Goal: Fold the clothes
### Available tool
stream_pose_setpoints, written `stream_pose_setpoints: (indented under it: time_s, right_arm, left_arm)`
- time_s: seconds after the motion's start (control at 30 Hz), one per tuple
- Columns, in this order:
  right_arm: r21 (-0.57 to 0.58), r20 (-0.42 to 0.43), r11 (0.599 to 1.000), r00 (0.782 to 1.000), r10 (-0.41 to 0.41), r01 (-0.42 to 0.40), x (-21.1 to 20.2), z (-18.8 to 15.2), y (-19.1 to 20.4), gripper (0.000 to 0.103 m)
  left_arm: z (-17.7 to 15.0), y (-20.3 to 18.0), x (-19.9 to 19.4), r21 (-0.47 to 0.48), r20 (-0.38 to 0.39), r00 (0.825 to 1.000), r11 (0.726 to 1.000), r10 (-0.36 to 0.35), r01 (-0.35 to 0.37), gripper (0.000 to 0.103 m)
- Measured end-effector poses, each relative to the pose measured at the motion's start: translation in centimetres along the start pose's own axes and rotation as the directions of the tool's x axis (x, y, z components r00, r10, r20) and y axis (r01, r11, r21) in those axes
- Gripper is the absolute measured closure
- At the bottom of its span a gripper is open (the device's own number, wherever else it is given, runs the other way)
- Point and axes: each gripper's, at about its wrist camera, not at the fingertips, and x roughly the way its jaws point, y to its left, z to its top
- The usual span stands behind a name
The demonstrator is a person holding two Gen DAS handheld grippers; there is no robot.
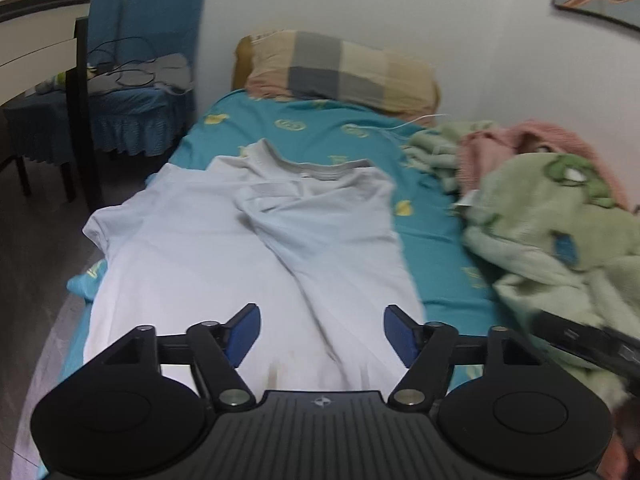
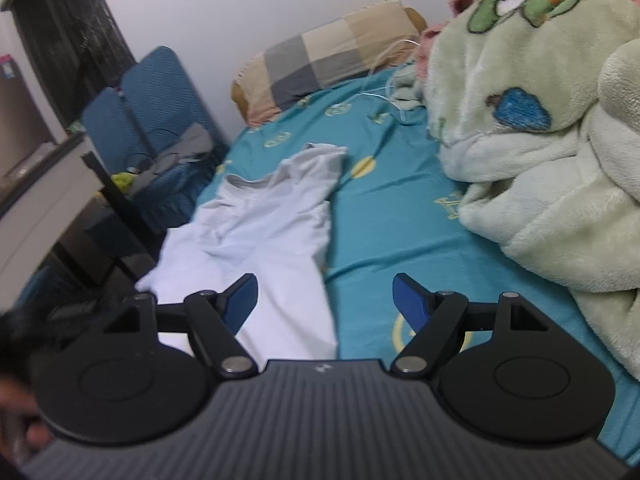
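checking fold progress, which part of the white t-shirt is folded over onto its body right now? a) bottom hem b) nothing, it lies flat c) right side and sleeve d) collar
c, the white t-shirt has its right side doubled inward, with a straight folded edge facing the green blanket.

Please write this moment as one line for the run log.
task: fold clothes | white T-shirt: flat on teal bedsheet, one side folded in | left gripper: jaws open, empty | right gripper: jaws open, empty

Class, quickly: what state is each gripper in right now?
Left gripper: open, holding nothing, above the white T-shirt.
Right gripper: open, holding nothing.
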Motion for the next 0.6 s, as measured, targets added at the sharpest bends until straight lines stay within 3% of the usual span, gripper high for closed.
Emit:
stream_pose_setpoints:
  time_s: [0.07, 0.17, 0.3, 0.43, 0.5, 0.6]
  right_arm:
    - [0.001, 0.004, 0.999, 0.999, 0.04, -0.04, -0.8, 0.0, 0.3, 0.029]
    - [0.01, -0.002, 0.997, 0.997, 0.082, -0.082, -1.6, 0.4, 1.1, 0.033]
    - [-0.03, -0.038, 0.993, 0.993, 0.111, -0.112, 0.1, 2.6, 4.1, 0.04]
    - [-0.065, -0.091, 0.991, 0.99, 0.111, -0.117, 6.4, 6.7, 8.3, 0.045]
    - [-0.102, -0.123, 0.99, 0.989, 0.083, -0.095, 11.4, 8.4, 10.5, 0.055]
    - [-0.162, -0.185, 0.985, 0.982, 0.027, -0.058, 19.9, 9.8, 13.2, 0.061]
  left_arm:
    - [-1.0, -0.9, -2.0, 0.037, 0.018, 0.999, 0.998, -0.051, 0.05, 0.021]
    - [-1.4, -1.2, -3.8, 0.082, 0.069, 0.996, 0.995, -0.065, 0.059, 0.013]
    - [-0.9, 0.8, -4.2, 0.073, 0.075, 0.99, 0.991, -0.119, 0.114, 0.009]
    - [-0.8, 3.0, -3.7, 0.128, 0.103, 0.991, 0.989, -0.084, 0.071, 0.007]
    - [-0.7, 4.4, -3.0, 0.108, 0.104, 0.993, 0.993, -0.062, 0.05, 0.007]
    - [-0.4, 6.7, -2.1, 0.048, 0.104, 0.994, 0.998, -0.038, 0.034, 0.007]
